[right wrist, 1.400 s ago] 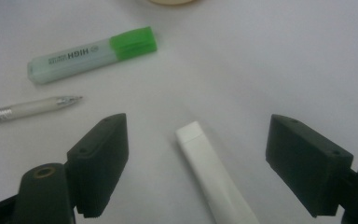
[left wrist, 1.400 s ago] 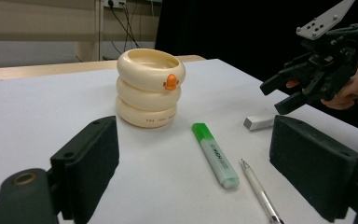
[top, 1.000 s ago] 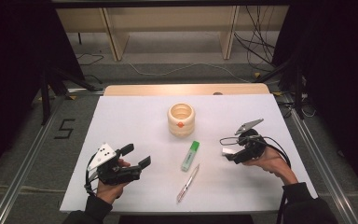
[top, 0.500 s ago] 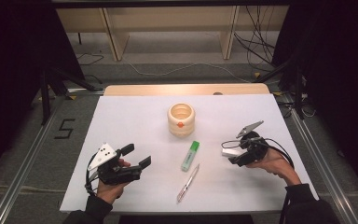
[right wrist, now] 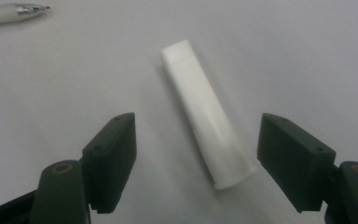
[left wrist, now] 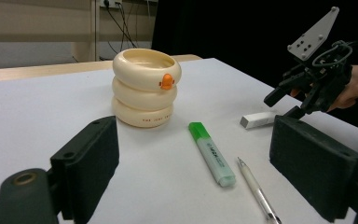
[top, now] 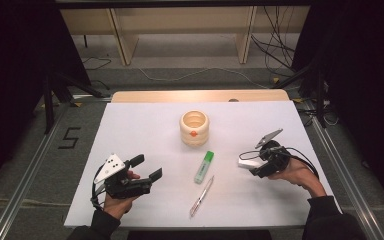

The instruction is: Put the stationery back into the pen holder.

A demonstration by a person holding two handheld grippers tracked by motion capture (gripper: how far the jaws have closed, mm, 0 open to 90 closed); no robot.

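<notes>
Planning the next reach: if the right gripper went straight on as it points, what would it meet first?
Probably the white stick, lying between the open jaws of the right gripper, which have just been closing; the pads don't touch it yet.

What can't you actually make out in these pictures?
- Cup: the small print on its bottom ring in the left gripper view is too small to read; its inside is hidden by the rim.
- Pen: cut off by the left edge of the right gripper view.
- White stick: plain on the side shown, so what it is stays unclear.
- Highlighter: label blurred in the left gripper view.
</notes>
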